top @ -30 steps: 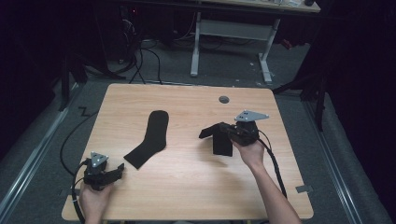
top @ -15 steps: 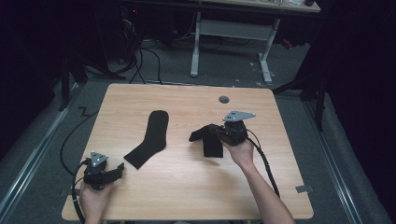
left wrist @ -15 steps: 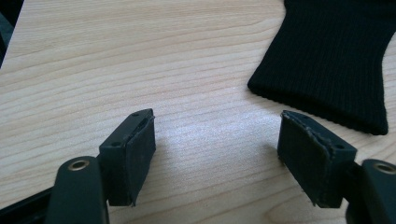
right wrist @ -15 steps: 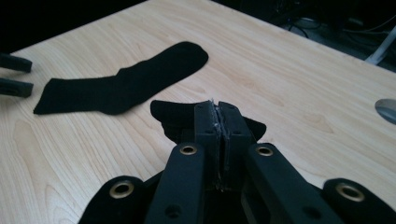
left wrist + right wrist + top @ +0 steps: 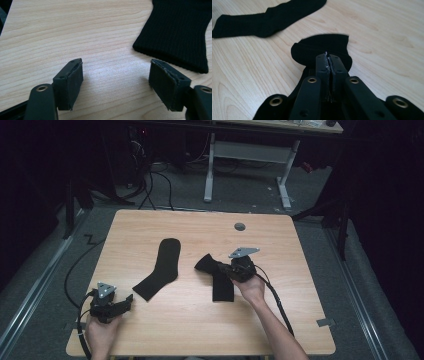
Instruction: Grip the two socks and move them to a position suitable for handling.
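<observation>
My right gripper (image 5: 224, 270) pinches one black sock (image 5: 216, 276) — jaws tight together. My left gripper (image 5: 122, 304) waits near the other sock (image 5: 161, 267), jaws wide apart.

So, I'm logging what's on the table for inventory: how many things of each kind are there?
Black socks: 2, one lying flat, one gripped by the right gripper
Grippers: 2, left gripper and right gripper
Total: 4
</observation>
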The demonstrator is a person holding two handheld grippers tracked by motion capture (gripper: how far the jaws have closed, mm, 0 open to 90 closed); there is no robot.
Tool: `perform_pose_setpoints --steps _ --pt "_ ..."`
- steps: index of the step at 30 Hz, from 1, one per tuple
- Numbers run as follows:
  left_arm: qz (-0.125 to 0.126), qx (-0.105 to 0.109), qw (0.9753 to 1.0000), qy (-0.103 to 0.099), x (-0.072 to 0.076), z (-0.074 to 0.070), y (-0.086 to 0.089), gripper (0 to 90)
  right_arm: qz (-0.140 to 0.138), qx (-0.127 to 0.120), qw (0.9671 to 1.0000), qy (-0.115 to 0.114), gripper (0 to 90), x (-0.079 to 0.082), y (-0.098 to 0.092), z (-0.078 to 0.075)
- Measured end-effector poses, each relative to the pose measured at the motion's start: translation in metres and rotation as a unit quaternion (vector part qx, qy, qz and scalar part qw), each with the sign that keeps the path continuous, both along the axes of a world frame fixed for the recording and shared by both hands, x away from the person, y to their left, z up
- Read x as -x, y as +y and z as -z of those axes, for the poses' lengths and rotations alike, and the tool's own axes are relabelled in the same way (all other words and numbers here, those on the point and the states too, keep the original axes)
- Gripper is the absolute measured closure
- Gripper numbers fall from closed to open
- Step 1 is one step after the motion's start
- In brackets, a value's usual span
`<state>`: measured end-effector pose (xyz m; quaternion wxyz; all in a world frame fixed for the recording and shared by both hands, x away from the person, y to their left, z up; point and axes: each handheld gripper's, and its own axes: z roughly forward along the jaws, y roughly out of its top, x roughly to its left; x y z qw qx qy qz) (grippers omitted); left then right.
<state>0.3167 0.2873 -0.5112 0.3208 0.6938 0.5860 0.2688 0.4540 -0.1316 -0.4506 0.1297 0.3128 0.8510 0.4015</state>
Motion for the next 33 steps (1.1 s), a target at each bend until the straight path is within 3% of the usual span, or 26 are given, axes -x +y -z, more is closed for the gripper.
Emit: perform_pose_setpoints --steps 6,11,15,17,18,21,23,24,25,26,27,28,29,30,31,32,33 --pt "-0.001 0.0 1.0 0.0 0.0 0.0 0.0 28.2 0.005 0.02 0.9997 0.012 86.7 -0.005 0.005 0.02" --pt "-0.002 -0.001 1.0 0.0 0.0 0.0 0.0 28.2 0.006 0.022 0.9995 0.023 84.9 -0.004 0.009 0.034" --pt "-0.006 0.0 1.0 -0.001 0.0 0.0 0.0 29.4 0.01 0.024 0.9992 0.03 74.8 -0.002 0.011 0.041" --pt "-0.011 0.003 0.9999 -0.002 0.001 0.0 0.0 30.3 0.015 0.022 0.9992 0.03 69.9 -0.001 0.011 0.041" --pt "-0.032 0.001 0.9995 -0.002 0.002 0.0 -0.001 30.8 0.022 0.011 0.9995 0.021 67.8 0.004 0.01 0.039" --pt "-0.052 -0.005 0.9986 -0.004 0.004 -0.002 -0.004 33.7 0.022 0.006 0.9997 0.005 67.4 0.013 0.01 0.036" --pt "-0.046 -0.012 0.9988 -0.01 0.005 -0.007 -0.008 34.0 0.016 -0.005 0.9998 -0.008 67.7 0.024 0.008 0.03" --pt "-0.031 -0.016 0.9993 -0.016 0.004 -0.016 -0.015 34.1 0.013 -0.004 0.9999 -0.01 68.4 0.027 0.008 0.029" --pt "-0.031 -0.016 0.9993 -0.016 0.004 -0.016 -0.015 34.1 0.013 -0.004 0.9999 -0.01 68.4 0.027 0.008 0.029" --pt "-0.012 -0.015 0.9996 -0.023 0.002 -0.026 -0.022 34.1 0.008 -0.006 0.9999 -0.007 69.3 0.032 0.007 0.028" --pt "-0.012 -0.015 0.9996 -0.023 0.002 -0.026 -0.022 34.1 0.008 -0.006 0.9999 -0.007 69.3 0.032 0.007 0.028" --pt "0.011 -0.002 0.9995 -0.03 -0.001 -0.035 -0.03 34.2 0.003 -0.003 1.0 -0.001 69.9 0.036 0.007 0.029" --pt "0.011 -0.002 0.9995 -0.03 -0.001 -0.035 -0.03 34.3 0.003 -0.003 1.0 -0.001 69.9 0.036 0.007 0.029" --pt "0.035 0.009 0.999 -0.026 -0.007 -0.04 -0.04 34.4 0.002 0.007 1.0 0.005 69.9 0.04 0.006 0.034" --pt "0.035 0.009 0.999 -0.026 -0.007 -0.04 -0.04 34.6 0.002 0.007 1.0 0.005 69.9 0.04 0.006 0.034" --pt "0.057 0.035 0.9975 -0.023 -0.016 -0.044 -0.052 34.7 0.002 0.008 0.9999 0.011 69.6 0.043 0.005 0.039" --pt "0.057 0.035 0.9975 -0.023 -0.016 -0.044 -0.052 35.3 0.002 0.008 0.9999 0.011 69.6 0.043 0.005 0.039"
